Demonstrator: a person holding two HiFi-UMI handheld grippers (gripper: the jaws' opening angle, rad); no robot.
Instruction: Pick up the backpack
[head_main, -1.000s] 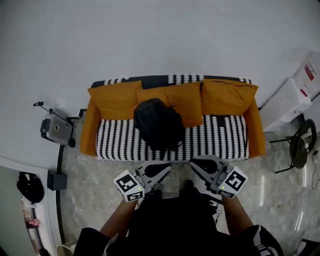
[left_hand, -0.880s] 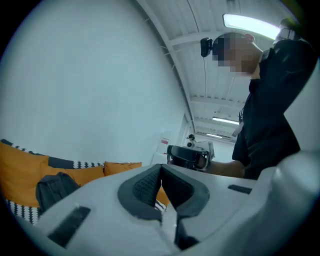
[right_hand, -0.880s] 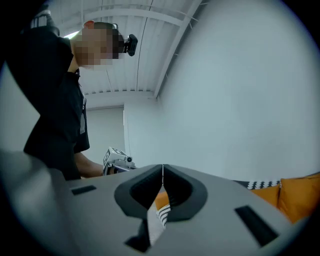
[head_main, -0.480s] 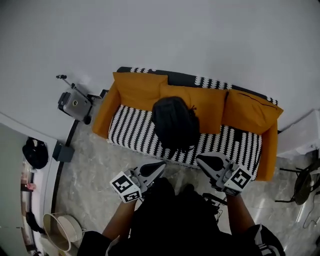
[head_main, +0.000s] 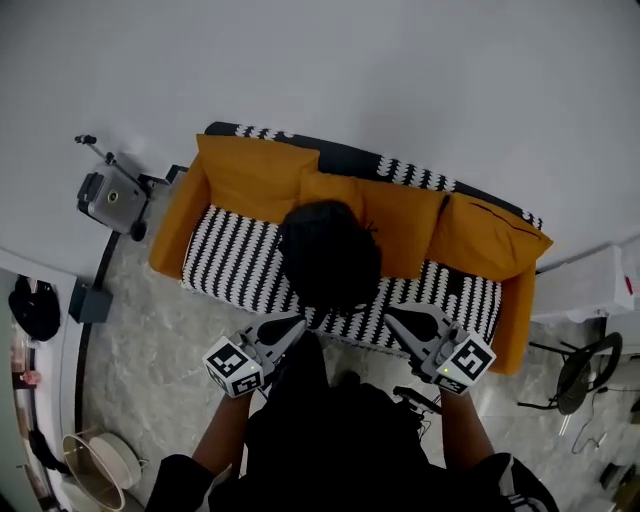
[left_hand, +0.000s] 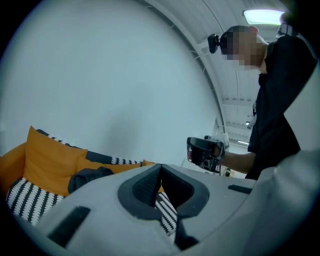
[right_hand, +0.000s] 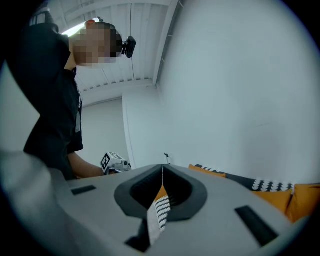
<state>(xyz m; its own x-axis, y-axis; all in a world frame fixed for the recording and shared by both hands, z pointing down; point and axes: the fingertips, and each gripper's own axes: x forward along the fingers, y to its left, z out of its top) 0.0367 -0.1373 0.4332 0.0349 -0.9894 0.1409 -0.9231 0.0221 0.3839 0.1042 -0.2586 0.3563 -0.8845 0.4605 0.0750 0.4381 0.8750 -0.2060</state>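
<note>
The black backpack (head_main: 328, 255) sits on the striped sofa (head_main: 235, 268) seat, leaning against the orange cushions (head_main: 258, 180). At the sofa's front edge, the left tool (head_main: 296, 322) and right tool (head_main: 393, 313) are both closed, empty, and not touching the backpack.

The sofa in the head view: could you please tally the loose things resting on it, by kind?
Orange cushions: 3
Black backpack: 1
Total: 4
</note>
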